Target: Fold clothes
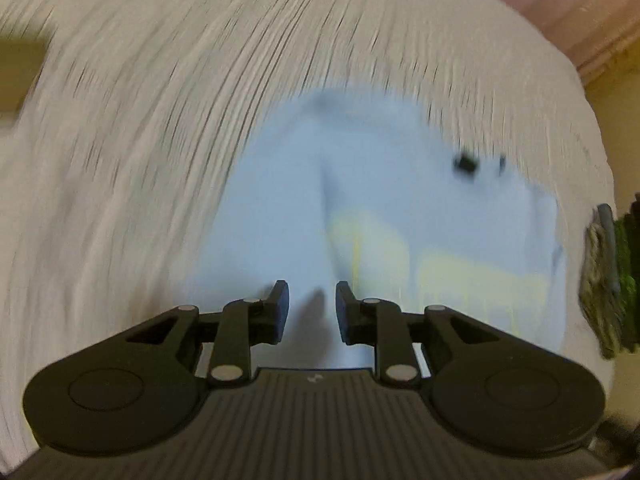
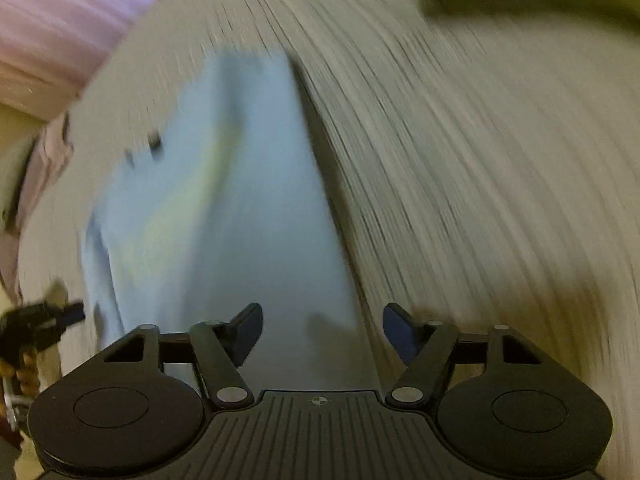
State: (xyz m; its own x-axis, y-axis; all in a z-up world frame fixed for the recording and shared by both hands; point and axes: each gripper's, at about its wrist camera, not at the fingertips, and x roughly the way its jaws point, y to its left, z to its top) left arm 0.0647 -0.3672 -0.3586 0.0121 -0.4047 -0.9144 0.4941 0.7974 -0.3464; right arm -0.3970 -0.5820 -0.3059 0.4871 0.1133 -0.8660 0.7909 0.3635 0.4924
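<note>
A light blue garment with a pale yellow print lies folded on a white ribbed cloth surface; both views are motion-blurred. My left gripper hovers over the garment's near part, open by a narrow gap with nothing between its fingers. In the right wrist view the same blue garment stretches away from me, its right edge casting a dark shadow. My right gripper is open wide above the garment's near right corner, holding nothing. The left gripper shows at the far left edge of that view.
The white ribbed surface spreads around the garment on all sides. Pink fabric lies beyond the surface's edge, at upper left in the right wrist view and as pink fabric at upper right in the left wrist view. A dark green mottled object sits at the right edge.
</note>
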